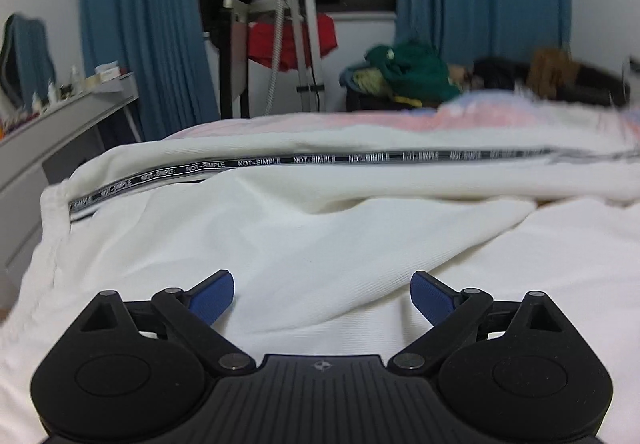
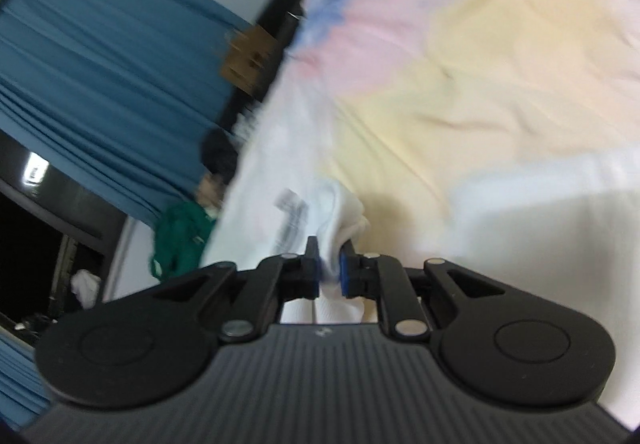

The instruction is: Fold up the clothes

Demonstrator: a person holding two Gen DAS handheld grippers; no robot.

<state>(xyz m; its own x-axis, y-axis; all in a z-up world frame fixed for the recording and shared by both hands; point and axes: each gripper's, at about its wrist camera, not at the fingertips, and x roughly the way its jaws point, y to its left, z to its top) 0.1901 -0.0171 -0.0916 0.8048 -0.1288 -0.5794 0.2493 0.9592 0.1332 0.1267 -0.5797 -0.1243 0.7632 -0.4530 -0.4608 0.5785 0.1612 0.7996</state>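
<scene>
The right gripper [image 2: 329, 264] pinches a bunched fold of the white garment [image 1: 304, 228] spread across the pastel-sheeted bed [image 2: 460, 75], while the left gripper [image 1: 322, 294] hangs wide apart over the cloth.

A bed [image 2: 500, 55] is carrying everything here, and a pastel sheet [image 2: 440, 91] in pink, yellow and pale blue patches is covering it. A white garment [image 1: 280, 244] is lying spread on the sheet, taking up the near part of the bed. A black band [image 1: 312, 159] printed with repeated words is running across the garment's far fold. Beyond the garment, the sheet is showing as a pink strip [image 1: 360, 121] toward the bed's far edge.
</scene>
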